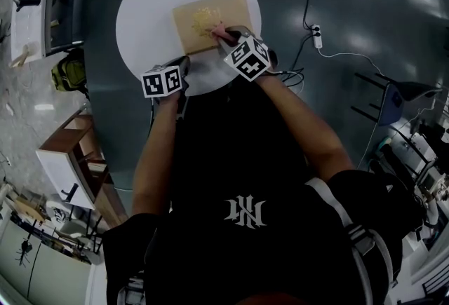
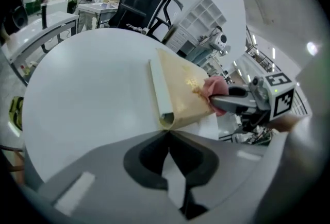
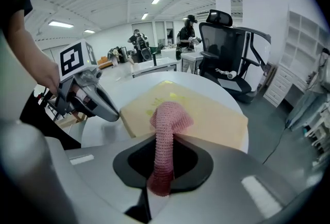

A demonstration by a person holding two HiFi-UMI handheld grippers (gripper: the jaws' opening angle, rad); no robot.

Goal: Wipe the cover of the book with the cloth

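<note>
**Obs. 1:** Book (image 1: 203,16) lies flat on the round white counter (image 1: 144,12), upper middle of the head view, tan cover up. The right gripper (image 3: 164,140) has its jaws pinching the pink cloth (image 3: 166,117). The cloth's free end rests on the near part of the cover.

**Obs. 2:** Left gripper (image 2: 168,133)?

**Obs. 1:** Jaws pressed together, tips right at the book's near corner. Cannot tell whether they nip the corner itself.

**Obs. 2:** Step in hand?

**Obs. 1:** Likely the wipe itself. Most of the cover lies beyond the cloth.

**Obs. 2:** How to do it well?

**Obs. 1:** Lay the cloth's end flat on the cover and press lightly. Use long overlapping strokes toward the far edge. The right jaw tips should ride clear, so only cloth rubs the cover. The left should pin that corner, or the book may slide on the smooth counter.
</note>
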